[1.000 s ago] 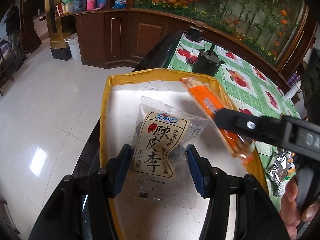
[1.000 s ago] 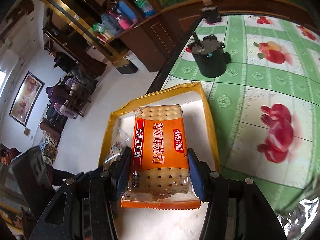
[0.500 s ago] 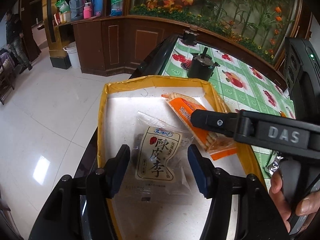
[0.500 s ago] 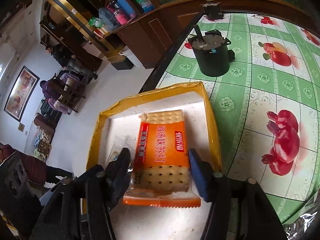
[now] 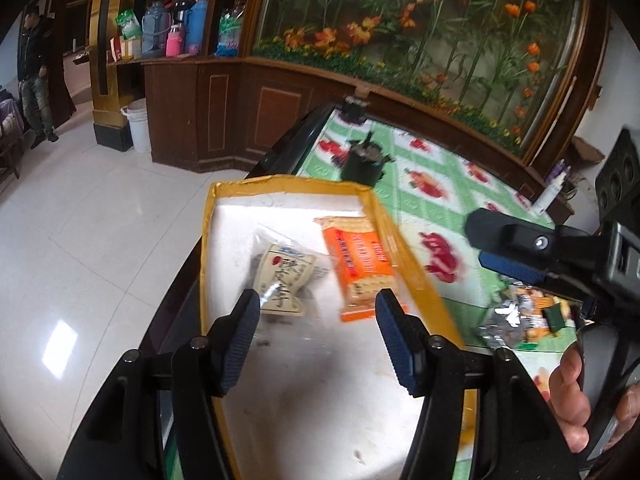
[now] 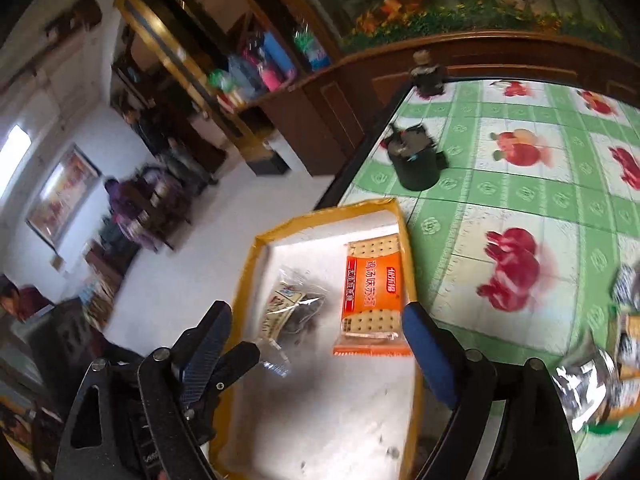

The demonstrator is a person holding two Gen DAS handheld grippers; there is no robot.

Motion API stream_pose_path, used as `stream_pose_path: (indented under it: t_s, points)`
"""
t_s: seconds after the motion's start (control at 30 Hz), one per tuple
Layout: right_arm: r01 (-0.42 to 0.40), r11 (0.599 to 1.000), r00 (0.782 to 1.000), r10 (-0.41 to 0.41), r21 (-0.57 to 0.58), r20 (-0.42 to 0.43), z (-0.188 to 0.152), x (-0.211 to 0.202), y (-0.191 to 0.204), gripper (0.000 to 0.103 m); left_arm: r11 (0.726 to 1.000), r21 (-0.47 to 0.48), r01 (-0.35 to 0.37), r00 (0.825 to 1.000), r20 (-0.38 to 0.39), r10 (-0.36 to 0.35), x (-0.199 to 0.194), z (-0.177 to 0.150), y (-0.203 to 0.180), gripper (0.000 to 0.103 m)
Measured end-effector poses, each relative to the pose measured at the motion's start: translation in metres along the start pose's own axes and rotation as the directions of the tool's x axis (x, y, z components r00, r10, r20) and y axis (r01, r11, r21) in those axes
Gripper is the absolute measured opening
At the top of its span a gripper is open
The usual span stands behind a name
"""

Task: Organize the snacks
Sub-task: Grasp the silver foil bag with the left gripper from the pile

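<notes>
- Left gripper point(image 5: 312, 320) is hanging over the near half of the tray, jaws spread partway, nothing pressing on the blue pads point(image 5: 240, 340); the bare white tray floor is showing between them.
- Right gripper point(image 6: 316, 320) is hovering above the same tray, jaws spread wide; they have just been opening further and nothing is sitting between them.
- In the left wrist view the right gripper point(image 5: 496, 240) is sticking in from the right edge, off the tray and over the tablecloth, with a person's hand point(image 5: 576, 396) wrapping its handle.
- Yellow-rimmed tray point(image 5: 206, 240) with white inside is sitting at the table's left edge, next to the floor drop.
- Plum candy packet point(image 5: 282, 280), clear wrap with a cream label, is lying flat in the tray's middle, just beyond the left gripper's fingertips, free of both grippers.
- Orange cracker packet point(image 5: 358, 264) is lying flat just right of the plum packet, along the tray's right wall, ahead of the right gripper and untouched point(image 6: 372, 296).
- Loose pile of foil snack packets point(image 5: 520, 316) is lying on the tablecloth to the right of the tray; details too blurred.
- Green tablecloth point(image 6: 560, 200) with red fruit prints is covering the table.
- Black pot-like object point(image 5: 362, 162) is standing on the cloth beyond the tray's far end, well apart.
- Wooden cabinet point(image 5: 224, 112) and flower display are lining the far side.
</notes>
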State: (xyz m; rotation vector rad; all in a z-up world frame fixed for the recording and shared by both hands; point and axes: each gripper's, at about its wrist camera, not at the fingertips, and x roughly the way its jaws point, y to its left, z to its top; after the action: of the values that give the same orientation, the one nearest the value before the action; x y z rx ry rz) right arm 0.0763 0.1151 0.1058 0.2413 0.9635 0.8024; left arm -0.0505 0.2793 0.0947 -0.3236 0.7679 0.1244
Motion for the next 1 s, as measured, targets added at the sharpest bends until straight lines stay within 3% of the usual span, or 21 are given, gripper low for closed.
stream_pose_path:
  t_s: [0.1, 0.17, 0.27, 0.33, 0.4, 0.53, 0.63, 0.73, 0.83, 0.93, 1.0]
  points:
    - [-0.008, 1.000, 0.999, 0.006, 0.027, 0.041, -0.009, -0.031, -0.013, 0.091, 0.999, 0.005, 0.038, 0.999, 0.022, -0.038, -0.015, -0.008, -0.013, 0.061]
    - [0.060, 0.998, 0.994, -0.060, 0.000, 0.094, -0.019, -0.058, -0.023, 0.091, 0.998, 0.018, 0.061, 0.998, 0.030, -0.062, -0.022, -0.016, -0.025, 0.063]
    - [0.096, 0.995, 0.983, -0.095, 0.002, 0.155, -0.033, -0.090, -0.045, 0.091, 0.994, 0.042, 0.101, 0.994, 0.025, -0.102, -0.026, -0.027, -0.047, 0.064]
    - [0.064, 0.997, 0.980, -0.069, 0.032, 0.188, -0.041, -0.108, -0.064, 0.091, 0.990, 0.060, 0.130, 0.991, 0.012, -0.131, -0.025, -0.031, -0.062, 0.064]
    - [-0.013, 0.997, 0.988, 0.000, 0.081, 0.155, -0.049, -0.122, -0.093, 0.091, 0.983, 0.082, 0.163, 0.987, -0.007, -0.163, -0.021, -0.035, -0.079, 0.064]
    - [0.076, 0.993, 0.982, -0.089, 0.086, 0.166, -0.056, -0.142, -0.127, 0.091, 0.971, 0.142, 0.191, 0.981, -0.053, -0.186, -0.007, -0.044, -0.116, 0.067]
    - [0.075, 0.990, 0.981, -0.096, 0.122, 0.170, -0.059, -0.148, -0.160, 0.091, 0.962, 0.188, 0.200, 0.979, -0.088, -0.186, 0.005, -0.048, -0.138, 0.069]
    - [0.103, 0.979, 0.974, -0.136, 0.178, 0.182, -0.065, -0.148, -0.192, 0.091, 0.954, 0.217, 0.207, 0.976, -0.113, -0.186, 0.017, -0.054, -0.157, 0.079]
    - [0.032, 0.961, 0.988, -0.071, 0.276, 0.134, -0.065, -0.144, -0.223, 0.091, 0.948, 0.236, 0.212, 0.974, -0.134, -0.185, 0.031, -0.053, -0.176, 0.079]
    - [0.054, 0.950, 0.986, -0.100, 0.307, 0.133, -0.066, -0.150, -0.232, 0.091, 0.941, 0.256, 0.221, 0.969, -0.169, -0.182, 0.055, -0.051, -0.196, 0.080]
    - [0.017, 0.945, 0.986, -0.070, 0.326, 0.150, -0.069, -0.155, -0.236, 0.091, 0.933, 0.277, 0.228, 0.962, -0.211, -0.173, 0.072, -0.052, -0.208, 0.080]
